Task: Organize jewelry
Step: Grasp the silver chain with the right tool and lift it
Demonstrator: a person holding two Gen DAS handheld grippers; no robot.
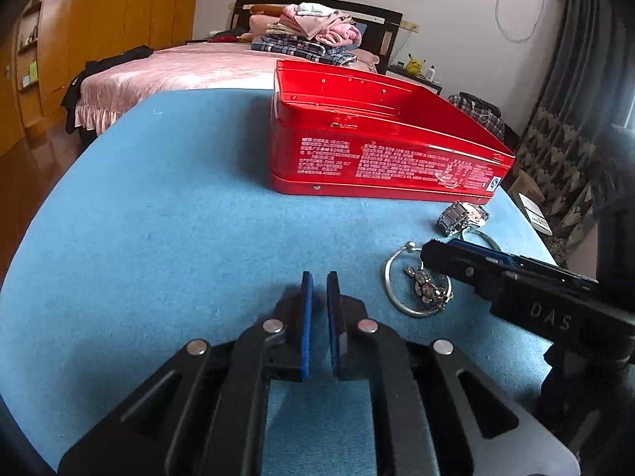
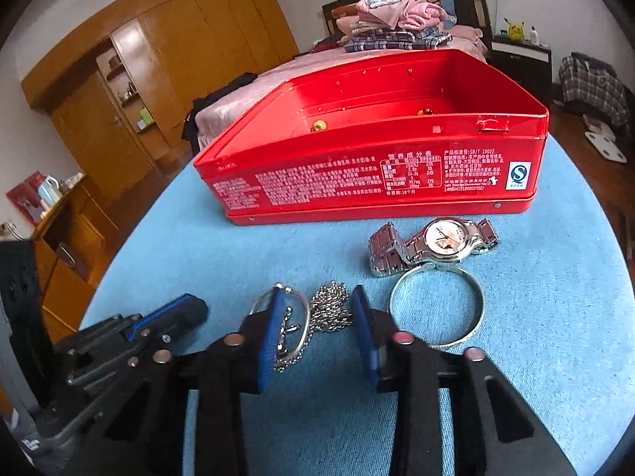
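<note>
An open red tin box [image 2: 357, 182] stands on the round blue table [image 2: 198, 246], with two small gold pieces [image 2: 317, 126] inside. In front of it lie a silver watch [image 2: 436, 242], a plain silver bangle [image 2: 436, 305], a silver chain [image 2: 331, 309] and a thin bangle with a charm [image 2: 303, 329]. My right gripper [image 2: 318, 291] is low over the table. Its blue pads stand apart, with the chain and part of the thin bangle between them. My left gripper [image 1: 320, 277] is shut on nothing, left of the thin bangle [image 1: 416, 289].
The tin [image 1: 381, 150] takes up the far right of the table. The table's left half [image 1: 158, 238] is bare blue cloth. A pink bed with a pile of folded clothes [image 1: 309, 35] lies beyond the far edge. Wooden wardrobes stand at the left.
</note>
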